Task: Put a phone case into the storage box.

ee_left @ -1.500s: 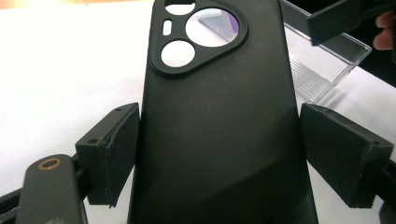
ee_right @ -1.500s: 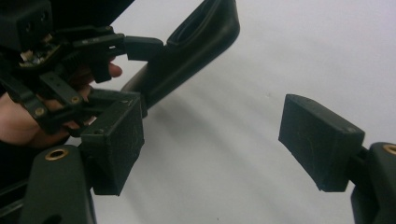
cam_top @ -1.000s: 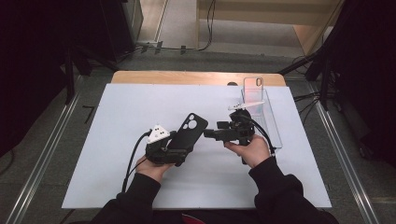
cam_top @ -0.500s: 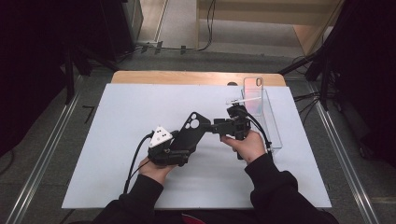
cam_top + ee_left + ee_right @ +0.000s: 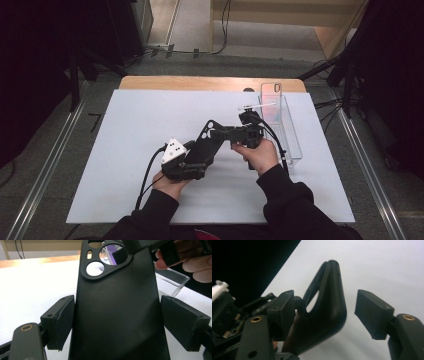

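Closing in, right hand-held gripper (image 5: pixel 324 315) straddles the left-gripped phone case (image 5: pixel 117 310); clear bin (image 5: pixel 287 132) holds another case.

We see a black phone case (image 5: pixel 204 147), matte and empty, lifted off the white table and tilted, its camera end (a raised block with round cutouts (image 5: pixel 103 261)) pointing away from the person, its lower end nearer them.
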`<state>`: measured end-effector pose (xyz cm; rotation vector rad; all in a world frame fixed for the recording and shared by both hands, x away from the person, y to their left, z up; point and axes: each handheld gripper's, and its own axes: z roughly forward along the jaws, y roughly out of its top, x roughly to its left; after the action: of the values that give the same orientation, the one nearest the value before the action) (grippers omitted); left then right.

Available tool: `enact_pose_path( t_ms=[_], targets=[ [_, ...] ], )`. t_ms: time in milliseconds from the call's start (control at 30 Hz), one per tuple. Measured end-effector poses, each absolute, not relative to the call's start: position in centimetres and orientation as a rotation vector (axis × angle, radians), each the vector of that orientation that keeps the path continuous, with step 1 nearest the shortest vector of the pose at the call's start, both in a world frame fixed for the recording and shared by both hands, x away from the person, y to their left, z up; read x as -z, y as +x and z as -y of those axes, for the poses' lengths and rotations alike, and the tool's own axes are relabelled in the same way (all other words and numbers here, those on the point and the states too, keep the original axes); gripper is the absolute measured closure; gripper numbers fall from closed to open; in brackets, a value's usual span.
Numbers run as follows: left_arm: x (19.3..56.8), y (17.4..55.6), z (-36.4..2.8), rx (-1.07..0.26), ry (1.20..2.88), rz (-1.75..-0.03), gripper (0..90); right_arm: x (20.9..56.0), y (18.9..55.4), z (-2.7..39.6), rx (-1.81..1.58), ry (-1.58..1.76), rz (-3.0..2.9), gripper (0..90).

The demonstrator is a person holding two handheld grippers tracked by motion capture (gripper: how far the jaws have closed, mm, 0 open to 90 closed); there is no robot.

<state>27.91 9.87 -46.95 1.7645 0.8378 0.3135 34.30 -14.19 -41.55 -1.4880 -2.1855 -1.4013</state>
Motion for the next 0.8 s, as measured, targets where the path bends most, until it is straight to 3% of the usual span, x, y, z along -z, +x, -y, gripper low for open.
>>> enact_pose_path(
  t_ms=[67,267,333,667,800],
  targets=[
    [47.0,27.9,-9.9,-0.286,1.751,-0.847,15.1,41.4,34.4,14.2,1.393,-1.491,2.164,39.2],
    [47.1,28.0,-10.0,-0.248,1.719,-0.869,15.1,41.3,34.8,14.4,1.337,-1.526,2.017,65.4],
    [47.1,27.9,-10.0,-0.247,1.712,-0.866,15.0,41.3,34.9,14.7,1.349,-1.515,1.986,70.1],
    [47.0,28.1,-9.8,-0.210,1.719,-0.850,13.6,40.8,34.7,14.8,1.363,-1.461,1.942,76.4],
    [46.7,28.5,-9.9,-0.125,1.742,-0.880,13.8,40.3,34.4,14.7,1.374,-1.447,1.965,77.0]
  ],
)
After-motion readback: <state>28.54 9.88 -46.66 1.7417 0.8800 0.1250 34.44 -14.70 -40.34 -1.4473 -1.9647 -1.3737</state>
